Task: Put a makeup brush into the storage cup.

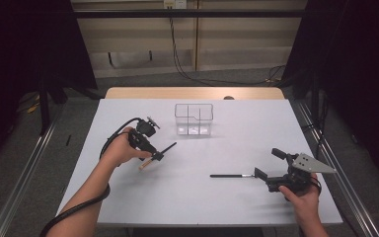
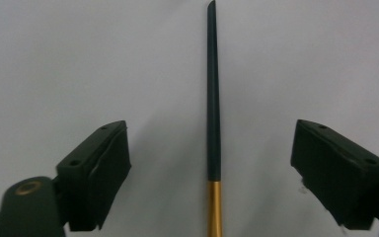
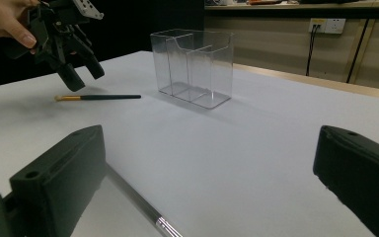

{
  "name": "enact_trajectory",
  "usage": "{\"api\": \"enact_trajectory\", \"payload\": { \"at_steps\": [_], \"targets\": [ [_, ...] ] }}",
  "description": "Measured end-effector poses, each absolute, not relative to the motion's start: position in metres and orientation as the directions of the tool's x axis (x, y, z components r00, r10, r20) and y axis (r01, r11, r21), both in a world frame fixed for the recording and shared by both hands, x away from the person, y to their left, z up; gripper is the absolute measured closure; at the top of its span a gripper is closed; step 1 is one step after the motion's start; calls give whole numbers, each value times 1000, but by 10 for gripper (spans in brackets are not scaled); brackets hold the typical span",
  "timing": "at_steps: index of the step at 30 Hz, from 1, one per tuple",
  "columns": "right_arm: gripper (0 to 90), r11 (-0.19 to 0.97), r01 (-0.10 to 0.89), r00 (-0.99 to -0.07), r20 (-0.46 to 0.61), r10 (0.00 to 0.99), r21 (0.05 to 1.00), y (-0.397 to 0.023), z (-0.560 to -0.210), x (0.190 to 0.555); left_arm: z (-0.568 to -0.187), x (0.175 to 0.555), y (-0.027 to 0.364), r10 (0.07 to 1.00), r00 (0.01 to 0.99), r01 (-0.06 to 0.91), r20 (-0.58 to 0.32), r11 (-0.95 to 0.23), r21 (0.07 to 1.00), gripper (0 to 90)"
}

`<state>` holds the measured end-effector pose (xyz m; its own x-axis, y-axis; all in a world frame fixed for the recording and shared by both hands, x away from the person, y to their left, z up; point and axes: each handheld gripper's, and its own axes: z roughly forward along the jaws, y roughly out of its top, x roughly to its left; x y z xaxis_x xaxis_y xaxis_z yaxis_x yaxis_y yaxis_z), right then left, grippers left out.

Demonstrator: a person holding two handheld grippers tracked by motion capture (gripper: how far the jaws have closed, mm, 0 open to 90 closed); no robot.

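Gold-and-black brush point(image 2: 213, 123) between left gripper point(image 2: 212, 168) spread fingers point(image 2: 96, 170), untouched

place: lab | signs: black curtains point(image 1: 24, 44), metal rails point(image 1: 24, 168), white table point(image 1: 202, 197)

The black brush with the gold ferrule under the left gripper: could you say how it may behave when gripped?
The brush is thin and round, so it may roll or slip between the pads. It looks stiff and light. It lies flat on the table, leaving little underneath to grip.

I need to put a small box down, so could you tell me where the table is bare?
Bare: the near middle between both hands, and the far corners beside the clear organizer. Crowded: around the left gripper over the gold-banded brush, and the right gripper by the black brush.
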<state>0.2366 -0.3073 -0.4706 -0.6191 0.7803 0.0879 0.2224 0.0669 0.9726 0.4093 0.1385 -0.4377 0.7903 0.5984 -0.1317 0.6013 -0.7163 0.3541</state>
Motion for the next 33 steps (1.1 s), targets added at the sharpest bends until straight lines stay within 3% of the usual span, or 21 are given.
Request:
{"api": "enact_trajectory", "payload": {
  "at_steps": [6,20,22,25,30,33],
  "targets": [
    [0,73,223,-620,83,781,972,-307,-470,236,-437,409,137,580,802,593,-144,-741,314,337],
    [0,74,224,-619,84,780,972,-308,-470,236,-446,411,138,570,812,583,-128,-774,248,554],
    [0,74,224,-619,83,781,972,-307,-470,236,-448,410,137,569,809,588,-150,-774,236,647],
    [0,73,225,-618,84,781,972,-308,-470,236,-448,410,135,571,807,590,-148,-778,216,686],
    [0,75,226,-619,84,781,971,-307,-471,236,-449,411,132,567,813,582,-133,-795,171,825],
    [0,77,224,-621,82,779,971,-307,-471,236,-450,412,129,581,803,596,-134,-788,153,830]
  ]
}}
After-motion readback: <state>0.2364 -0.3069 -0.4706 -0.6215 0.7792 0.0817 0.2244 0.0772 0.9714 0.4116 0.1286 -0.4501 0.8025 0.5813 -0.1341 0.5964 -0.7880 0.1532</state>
